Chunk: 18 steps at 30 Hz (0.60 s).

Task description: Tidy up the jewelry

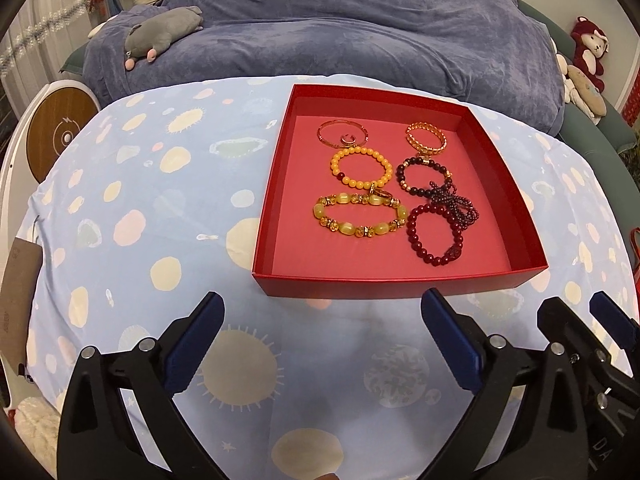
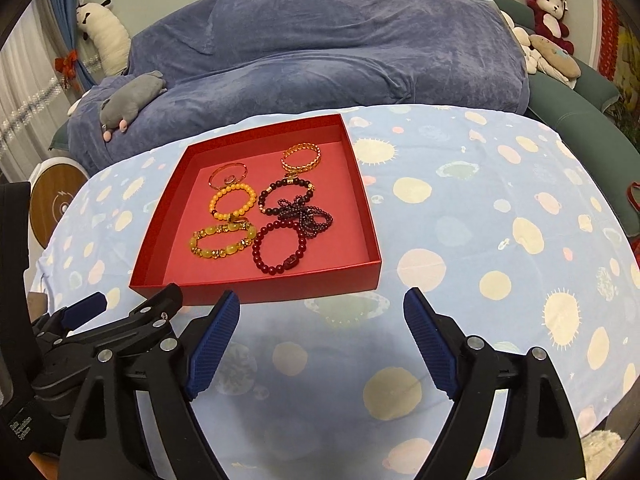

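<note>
A shallow red box (image 1: 400, 280) sits on the blue dotted cloth (image 1: 140, 220), right of centre in the left wrist view and left of centre in the right wrist view. Inside lie a yellow bead bracelet (image 1: 360, 166), a pale green bracelet (image 1: 360, 216), a dark red bracelet (image 1: 434, 236) and gold bangles (image 1: 426, 138). The left gripper (image 1: 322, 320) and right gripper (image 2: 322, 312) hover at lower frame, fingers spread wide, holding nothing.

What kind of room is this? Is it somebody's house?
Probably a living room or bedroom at home. A sofa under a blue blanket holds a grey plush animal and a red teddy bear, and the table wears a planet-print tablecloth.
</note>
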{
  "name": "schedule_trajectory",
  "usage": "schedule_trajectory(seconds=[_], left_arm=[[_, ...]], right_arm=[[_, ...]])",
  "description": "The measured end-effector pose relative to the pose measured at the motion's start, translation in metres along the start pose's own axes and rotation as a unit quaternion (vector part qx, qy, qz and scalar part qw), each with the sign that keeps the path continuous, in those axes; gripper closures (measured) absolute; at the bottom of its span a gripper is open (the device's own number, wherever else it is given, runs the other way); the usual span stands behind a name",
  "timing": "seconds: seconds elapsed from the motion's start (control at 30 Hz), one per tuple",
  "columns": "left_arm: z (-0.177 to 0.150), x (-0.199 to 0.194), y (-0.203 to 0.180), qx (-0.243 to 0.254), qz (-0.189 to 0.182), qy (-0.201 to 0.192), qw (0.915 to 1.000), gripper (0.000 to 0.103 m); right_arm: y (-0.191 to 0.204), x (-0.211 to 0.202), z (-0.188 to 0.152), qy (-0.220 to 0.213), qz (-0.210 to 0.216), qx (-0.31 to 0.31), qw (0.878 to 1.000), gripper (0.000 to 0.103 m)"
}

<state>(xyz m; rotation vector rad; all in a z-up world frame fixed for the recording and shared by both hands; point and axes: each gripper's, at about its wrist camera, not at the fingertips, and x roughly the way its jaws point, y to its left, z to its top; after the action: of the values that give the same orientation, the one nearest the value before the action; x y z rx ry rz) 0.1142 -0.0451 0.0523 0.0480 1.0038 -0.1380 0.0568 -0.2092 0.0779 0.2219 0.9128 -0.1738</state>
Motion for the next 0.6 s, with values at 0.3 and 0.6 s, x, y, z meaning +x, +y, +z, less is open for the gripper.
schedule_trajectory(seconds=[0.3,0.6], left_arm=[[-0.0090,0.0039,0.0052,-0.009,0.007,0.011,0.9999,0.008],[-0.0075,0.0045,0.0089,-0.009,0.016,0.009,0.9998,0.008]], right_arm=[[0.0033,0.0026,-0.0071,0.006,-0.005,-0.008,1.000,0.021],[0.0055,0.0065,-0.0085,0.012,-0.004,-0.013,1.000,0.021]])
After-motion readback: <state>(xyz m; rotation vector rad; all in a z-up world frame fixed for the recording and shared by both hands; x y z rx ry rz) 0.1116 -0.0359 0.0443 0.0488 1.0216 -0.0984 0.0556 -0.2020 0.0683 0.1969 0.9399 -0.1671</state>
